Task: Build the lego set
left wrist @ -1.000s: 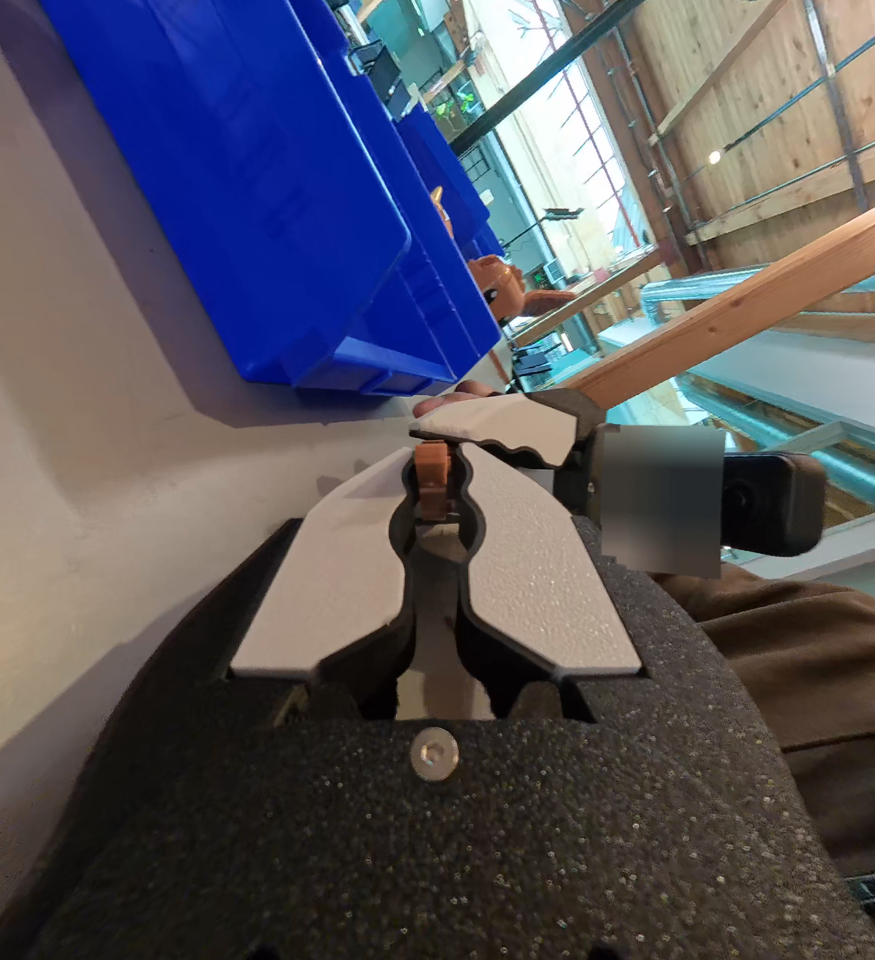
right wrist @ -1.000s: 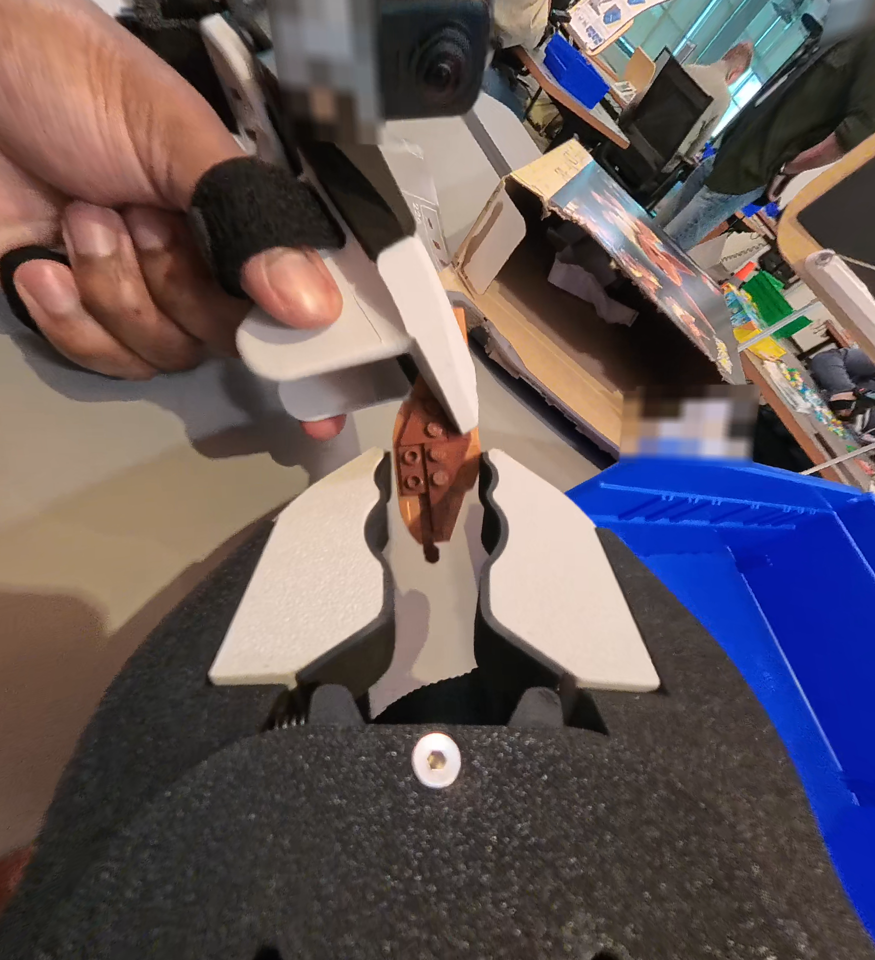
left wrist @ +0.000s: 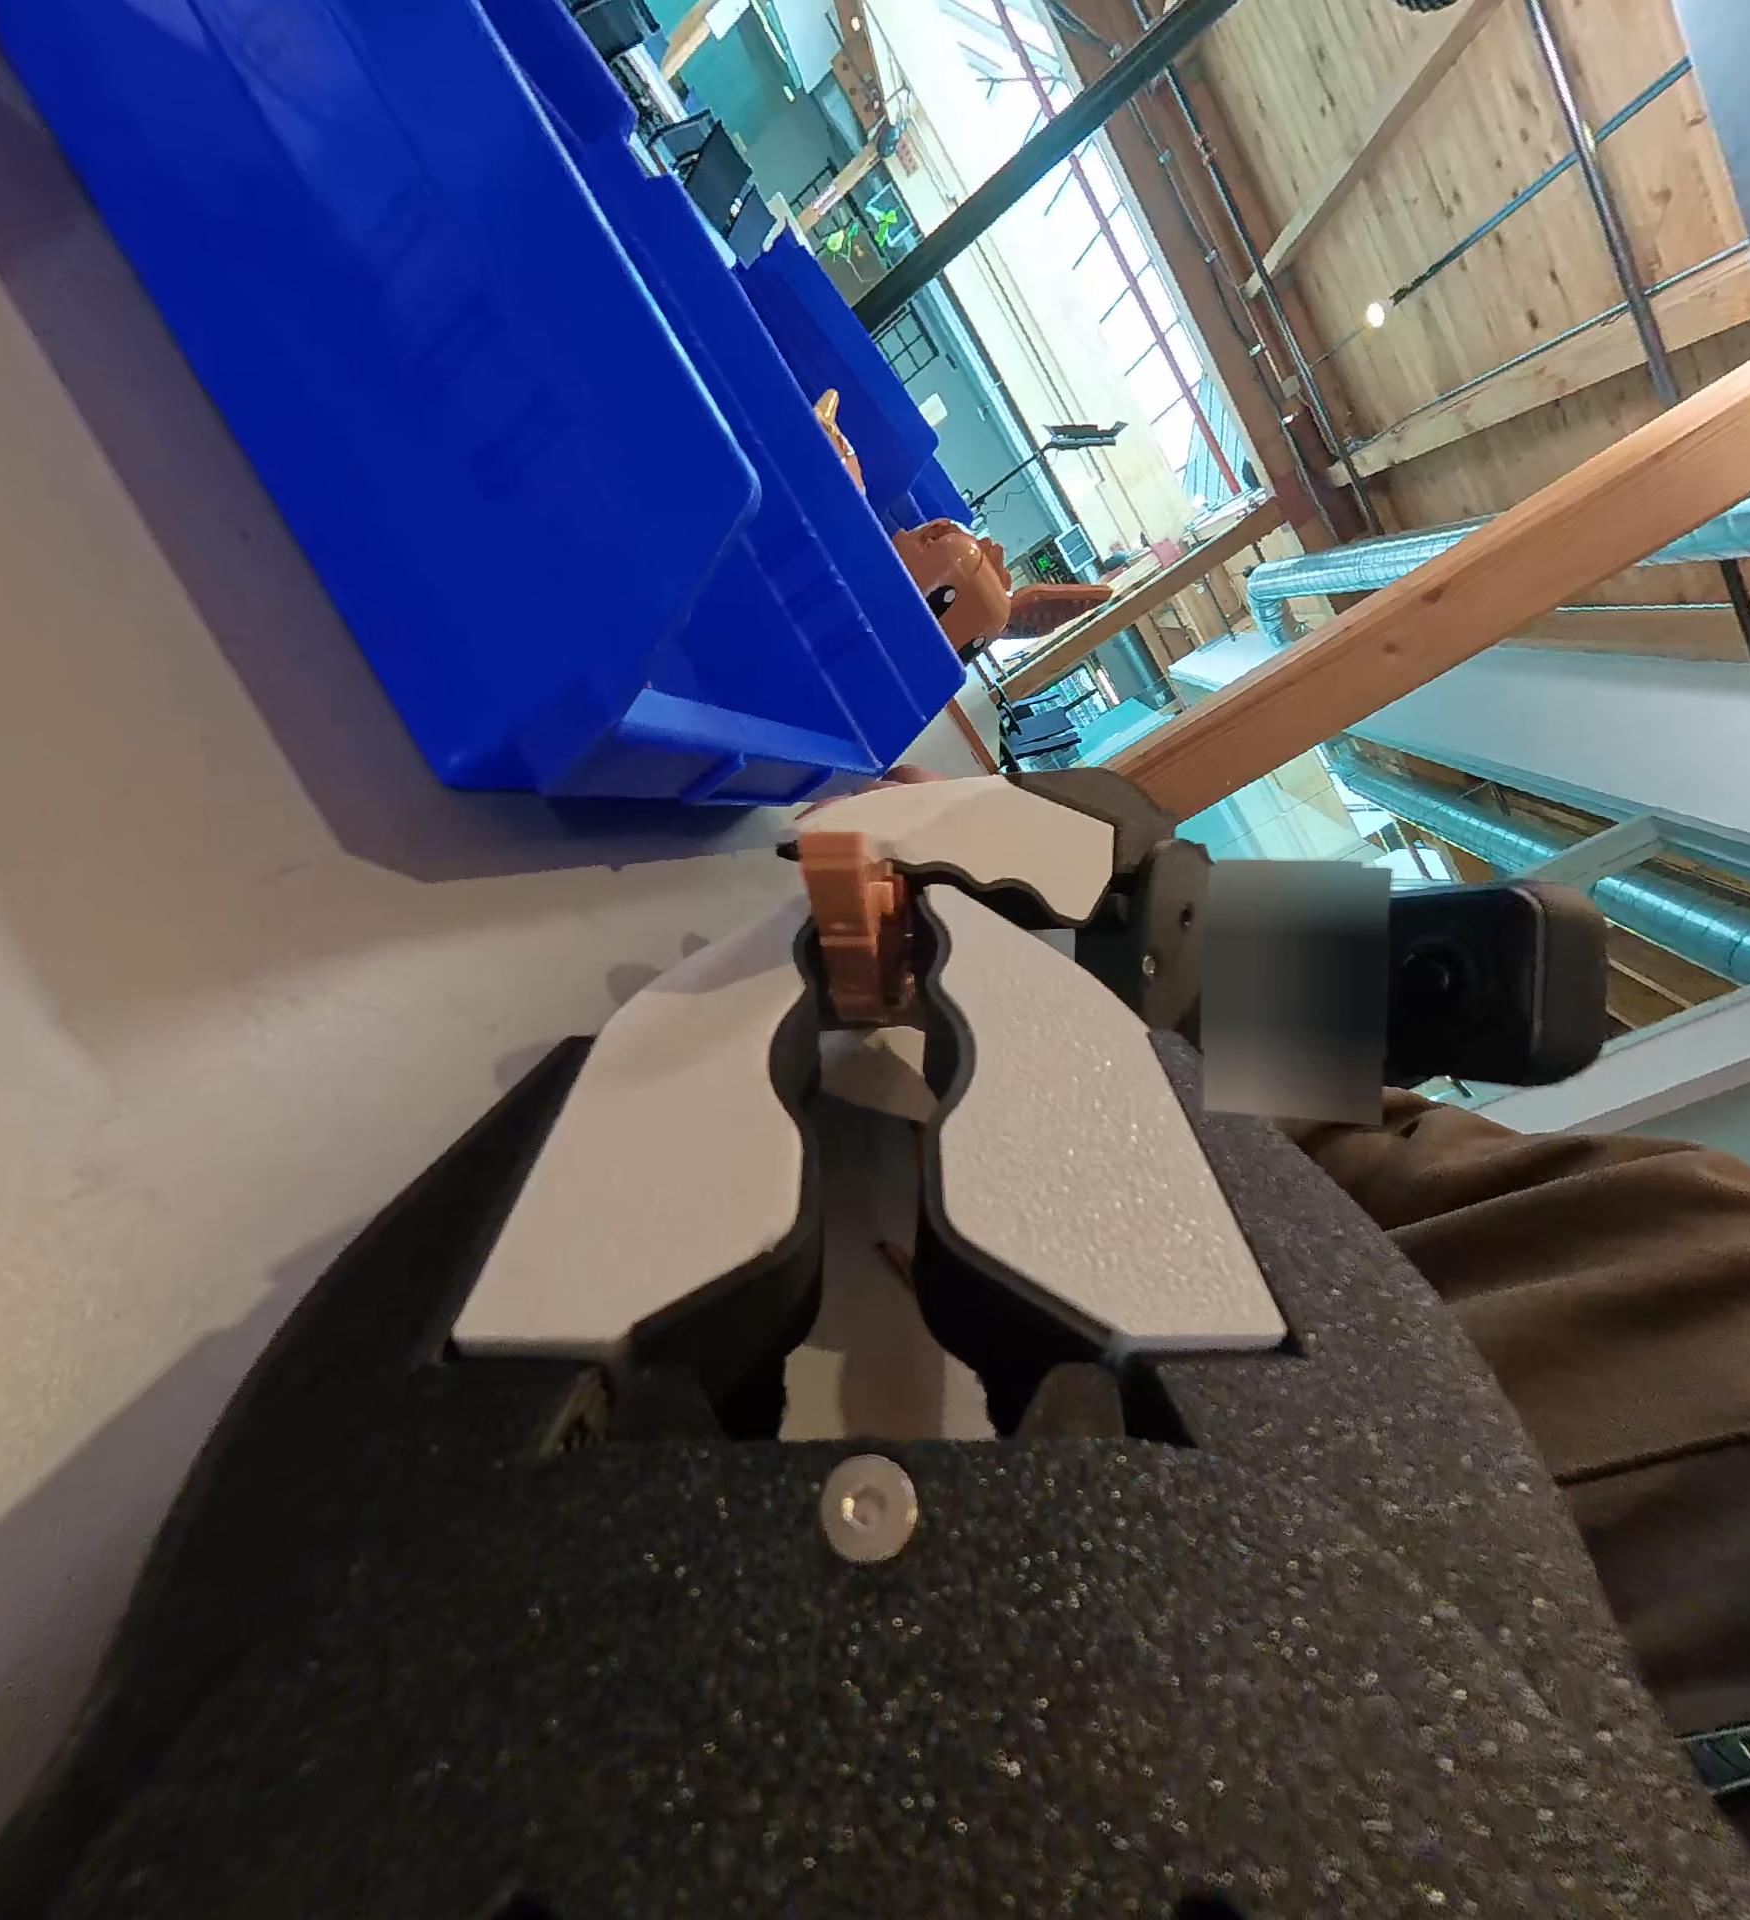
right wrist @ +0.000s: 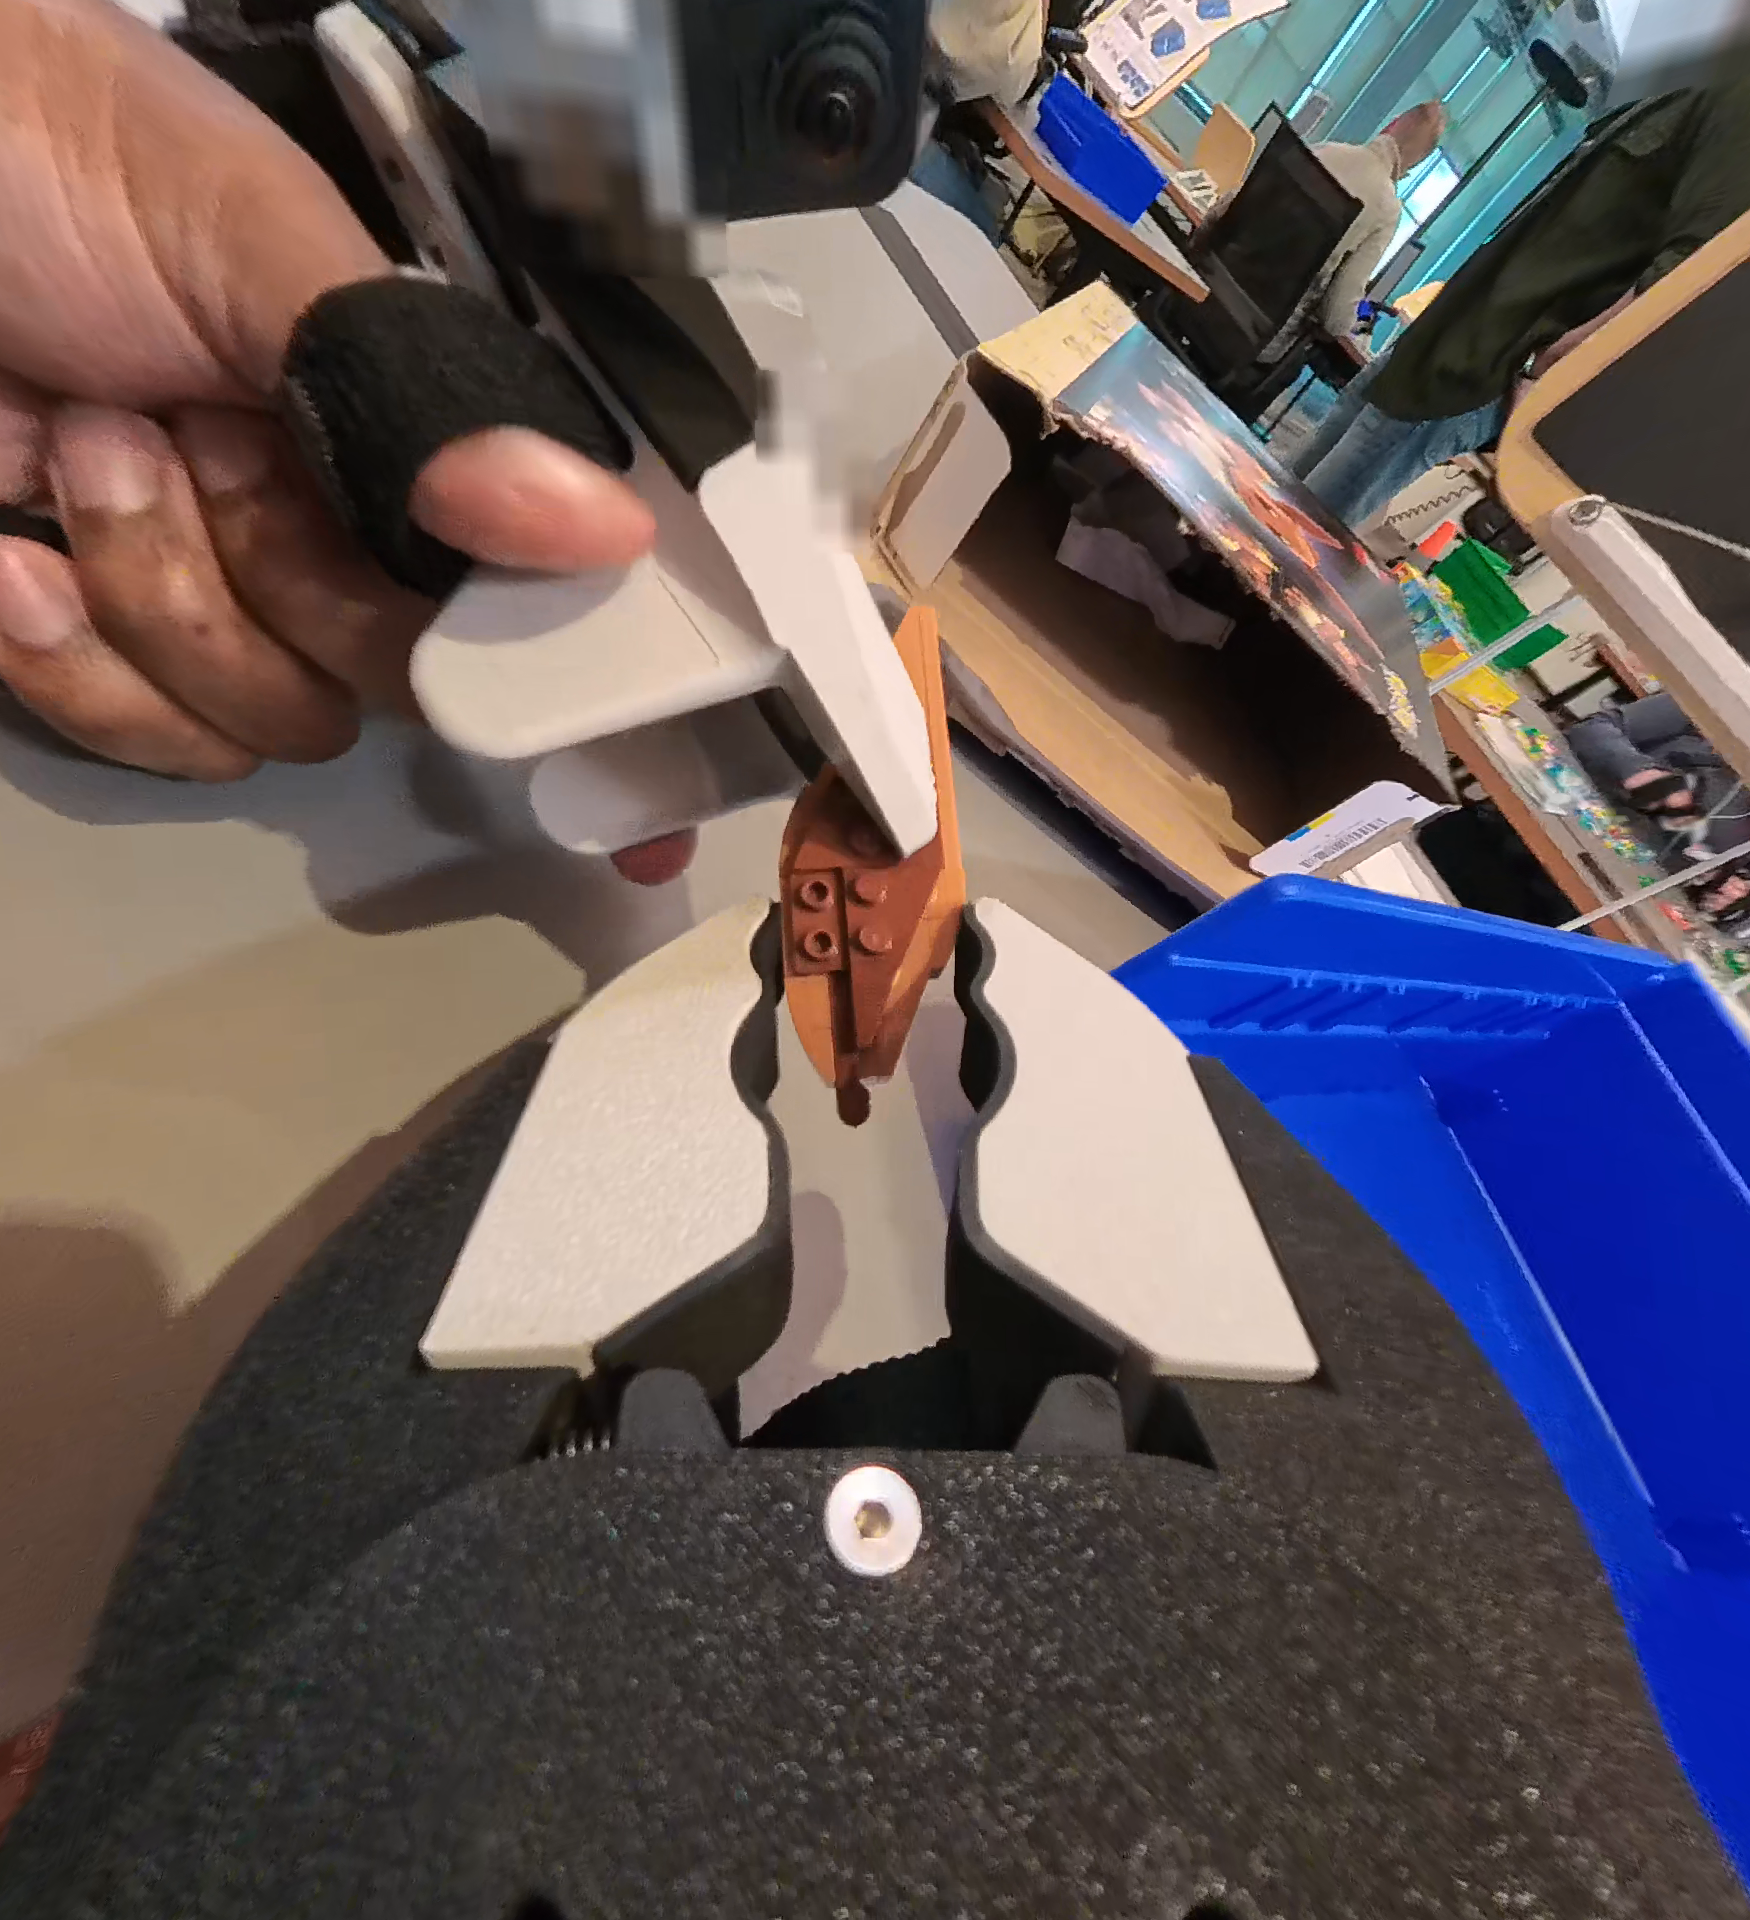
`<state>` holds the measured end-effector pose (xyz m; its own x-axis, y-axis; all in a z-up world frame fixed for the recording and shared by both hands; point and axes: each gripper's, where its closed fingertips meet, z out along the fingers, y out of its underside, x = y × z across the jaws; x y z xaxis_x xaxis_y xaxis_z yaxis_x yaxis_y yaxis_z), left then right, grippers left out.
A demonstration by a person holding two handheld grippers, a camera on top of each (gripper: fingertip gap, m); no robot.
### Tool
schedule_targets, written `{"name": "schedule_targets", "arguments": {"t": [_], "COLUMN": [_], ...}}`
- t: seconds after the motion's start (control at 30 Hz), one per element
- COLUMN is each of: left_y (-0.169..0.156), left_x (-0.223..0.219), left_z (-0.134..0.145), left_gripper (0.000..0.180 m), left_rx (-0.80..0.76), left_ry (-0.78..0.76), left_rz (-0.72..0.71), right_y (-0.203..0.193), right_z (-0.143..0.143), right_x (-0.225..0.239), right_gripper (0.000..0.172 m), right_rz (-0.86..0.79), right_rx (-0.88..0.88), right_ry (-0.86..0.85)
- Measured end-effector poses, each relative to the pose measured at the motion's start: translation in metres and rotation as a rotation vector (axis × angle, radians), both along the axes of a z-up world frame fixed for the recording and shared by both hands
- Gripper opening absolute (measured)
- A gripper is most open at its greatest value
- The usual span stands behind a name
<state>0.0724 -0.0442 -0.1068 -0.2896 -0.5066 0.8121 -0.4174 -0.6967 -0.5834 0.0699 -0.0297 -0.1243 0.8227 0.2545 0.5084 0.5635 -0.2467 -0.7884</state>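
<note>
The brown brick piece now stands higher between the left gripper fingertips, its top reaching past them to the edge of the right gripper's finger; a second ago only a short stub showed, set lower between the tips. In the right wrist view the left gripper's finger covers more of the upper part of the brown brick piece, and an orange strip of it rises behind that finger, which hid it before
</note>
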Motion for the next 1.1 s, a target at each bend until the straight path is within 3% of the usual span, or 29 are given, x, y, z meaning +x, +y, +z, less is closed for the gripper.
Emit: {"name": "schedule_targets", "arguments": {"t": [0.03,0.1,0.13,0.37,0.5,0.67,0.87,1.1], "left_y": [0.0,0.0,0.0,0.001,0.0,0.003,0.03,0.062], "left_x": [0.0,-0.003,-0.005,-0.006,-0.006,-0.007,-0.015,-0.027], "left_z": [0.001,0.003,0.002,0.0,0.002,0.005,0.019,0.025], "left_gripper": [0.017,0.042,0.043,0.039,0.015,0.014,0.013,0.013], "left_rx": [-0.003,-0.026,-0.037,-0.055,-0.079,-0.103,-0.173,-0.113], "left_ry": [-0.004,-0.014,-0.011,0.011,-0.003,-0.023,-0.128,-0.199], "left_rz": [-0.003,-0.011,-0.021,-0.02,-0.021,-0.015,0.047,0.126], "right_y": [0.0,0.0,0.0,0.003,0.004,0.006,-0.004,-0.009], "right_z": [0.001,0.003,0.003,0.001,0.001,0.0,0.003,-0.007], "right_x": [0.0,0.004,0.005,0.0,-0.006,-0.006,0.004,0.001], "right_gripper": [0.031,0.031,0.031,0.031,0.031,0.031,0.039,0.038], "right_rz": [-0.001,-0.014,-0.019,0.0,0.024,0.038,0.057,0.1], "right_rx": [-0.001,0.003,0.001,-0.019,-0.016,-0.026,-0.024,-0.082], "right_ry": [0.022,0.062,0.083,0.149,0.151,0.172,0.238,0.274]}}
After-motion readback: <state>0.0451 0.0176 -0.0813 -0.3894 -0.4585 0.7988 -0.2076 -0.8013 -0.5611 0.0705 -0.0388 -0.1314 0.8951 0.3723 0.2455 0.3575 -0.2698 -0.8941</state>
